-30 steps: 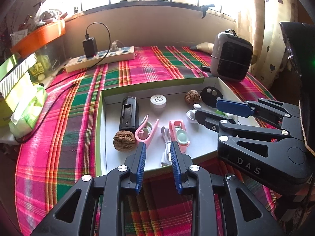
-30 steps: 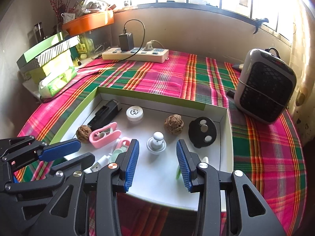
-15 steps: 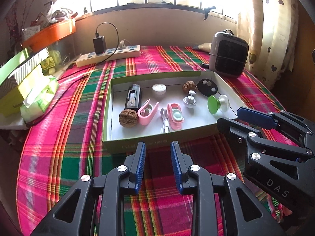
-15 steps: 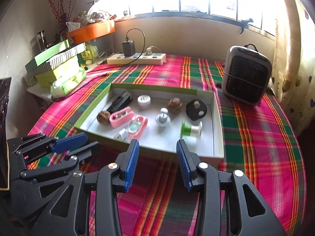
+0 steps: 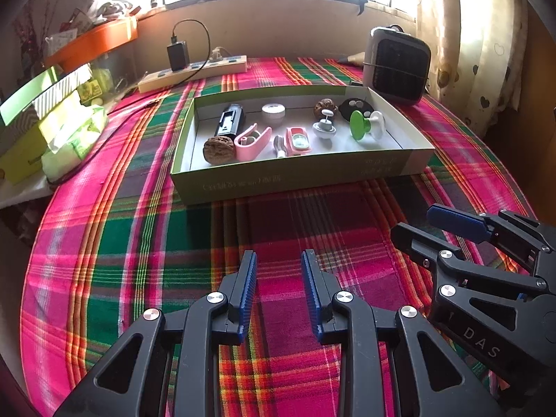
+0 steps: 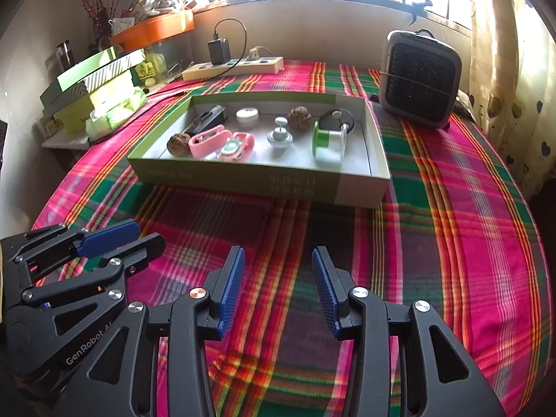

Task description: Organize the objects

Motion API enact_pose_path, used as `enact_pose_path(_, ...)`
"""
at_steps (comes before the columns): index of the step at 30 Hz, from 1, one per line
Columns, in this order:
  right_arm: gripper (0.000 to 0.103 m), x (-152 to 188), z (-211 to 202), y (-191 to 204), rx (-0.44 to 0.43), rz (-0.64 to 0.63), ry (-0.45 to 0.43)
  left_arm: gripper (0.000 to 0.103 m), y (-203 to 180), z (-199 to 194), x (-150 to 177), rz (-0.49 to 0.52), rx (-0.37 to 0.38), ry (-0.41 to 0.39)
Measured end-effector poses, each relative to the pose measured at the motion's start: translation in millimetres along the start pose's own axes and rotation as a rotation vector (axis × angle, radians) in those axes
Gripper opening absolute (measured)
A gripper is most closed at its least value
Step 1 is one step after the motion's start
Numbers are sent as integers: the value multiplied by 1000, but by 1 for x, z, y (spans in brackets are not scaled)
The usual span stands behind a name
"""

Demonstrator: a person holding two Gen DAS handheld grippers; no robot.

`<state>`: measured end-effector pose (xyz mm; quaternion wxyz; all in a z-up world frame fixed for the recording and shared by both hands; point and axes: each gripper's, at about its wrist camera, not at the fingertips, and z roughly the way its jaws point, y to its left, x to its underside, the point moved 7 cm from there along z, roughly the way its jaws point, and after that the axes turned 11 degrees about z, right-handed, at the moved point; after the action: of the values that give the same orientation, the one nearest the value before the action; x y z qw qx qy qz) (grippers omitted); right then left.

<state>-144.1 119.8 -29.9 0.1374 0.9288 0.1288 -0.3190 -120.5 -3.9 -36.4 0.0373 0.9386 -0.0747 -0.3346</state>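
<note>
A shallow green-and-white box point(image 5: 299, 177) sits mid-table on the plaid cloth. It holds a walnut point(image 5: 219, 151), a pink clip point(image 5: 252, 140), a black device point(image 5: 229, 121), a white round tin point(image 5: 273, 111), a pink case point(image 5: 298, 140), a grey knob point(image 5: 325, 128), a second walnut point(image 5: 325, 107), a black disc point(image 5: 358, 106) and a green-and-white spool point(image 5: 359, 125). My left gripper point(image 5: 279, 257) hangs open and empty over the cloth, well short of the box. To its right, my right gripper point(image 6: 277, 253) is empty too, its jaws opening.
A grey heater point(image 5: 396, 66) stands behind the box's right corner. A power strip point(image 5: 194, 74) with a black charger lies at the back. Stacked green boxes point(image 5: 41, 118) and an orange tray point(image 5: 93, 41) crowd the left. Plaid cloth point(image 6: 451, 243) stretches between grippers and box.
Both grippers have drawn back from over the box toward the near side of the table. The box and its contents have not moved. Neither gripper took anything.
</note>
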Motion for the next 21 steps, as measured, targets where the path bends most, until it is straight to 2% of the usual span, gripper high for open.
enact_pose_path(7,46,20,-2,-4,25,-11,21,25,-5,-1,15,-17,-14,21)
enact_pose_path(11,46,26,-7,-5,32,-15,12,25,-6,-3,19,-17,-31,11)
enact_pose_path(15,54,31,-10,-7,56,-10,-1,27,-8,-5,21,-26,-43,2)
enact_pose_path(21,56,33,-12,-9,56,-3,-16,28,-12,-7,23,-15,-68,-10)
